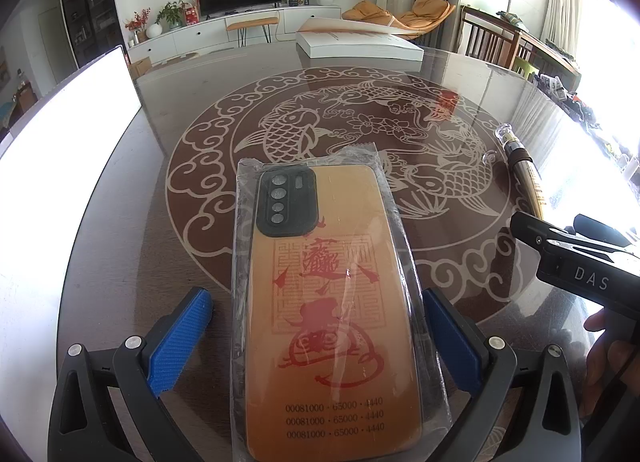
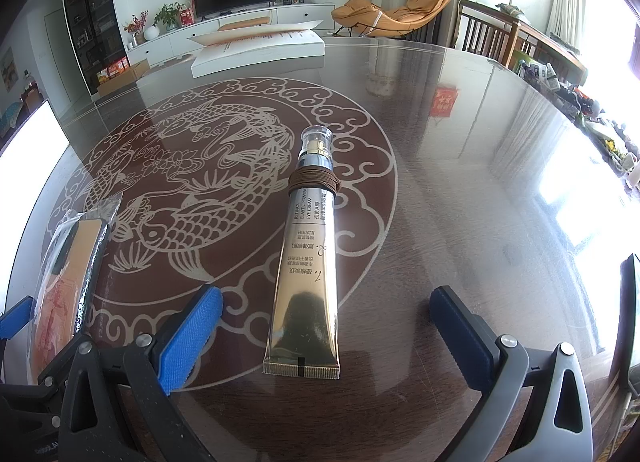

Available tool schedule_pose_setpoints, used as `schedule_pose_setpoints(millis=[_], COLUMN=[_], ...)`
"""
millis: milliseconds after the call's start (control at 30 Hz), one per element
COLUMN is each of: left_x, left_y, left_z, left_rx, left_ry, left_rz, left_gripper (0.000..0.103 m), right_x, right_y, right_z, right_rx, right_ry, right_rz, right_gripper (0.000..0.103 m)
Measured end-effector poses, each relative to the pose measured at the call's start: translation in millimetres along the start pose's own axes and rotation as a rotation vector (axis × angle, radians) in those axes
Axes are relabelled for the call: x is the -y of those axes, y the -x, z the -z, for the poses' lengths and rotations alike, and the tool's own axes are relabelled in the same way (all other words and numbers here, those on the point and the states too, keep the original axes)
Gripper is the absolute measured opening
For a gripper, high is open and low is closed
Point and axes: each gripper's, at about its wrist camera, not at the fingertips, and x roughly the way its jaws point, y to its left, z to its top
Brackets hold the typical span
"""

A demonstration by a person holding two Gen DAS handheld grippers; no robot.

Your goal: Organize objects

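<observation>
Left hand-held gripper (image 1: 316,336) jaws apart around wrapped phone case (image 1: 328,294) lying mid-surface, right hand-held gripper (image 2: 326,336) jaws apart around gold cream tube (image 2: 306,258), glass-topped surface (image 2: 480,182), white book (image 2: 260,50) at far edge.

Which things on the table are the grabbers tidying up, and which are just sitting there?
Being tidied:
phone case in its plastic wrap, between the left gripper's open fingers
gold eye cream tube, between the right gripper's open fingers

Just sitting there:
thick white book at the far edge
glass tabletop
</observation>
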Motion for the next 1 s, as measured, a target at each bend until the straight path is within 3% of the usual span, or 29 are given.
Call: schedule_pose_setpoints(millis=[1000], left_x=[-0.1], left_y=[-0.1], left_z=[0.1], left_rx=[0.0], left_ry=[0.0], left_rz=[0.0], left_gripper=[0.103], right_x=[0.0], right_y=[-0.3], right_z=[0.0], right_rx=[0.0], right_ry=[0.0], right_rz=[0.0], right_gripper=[0.103])
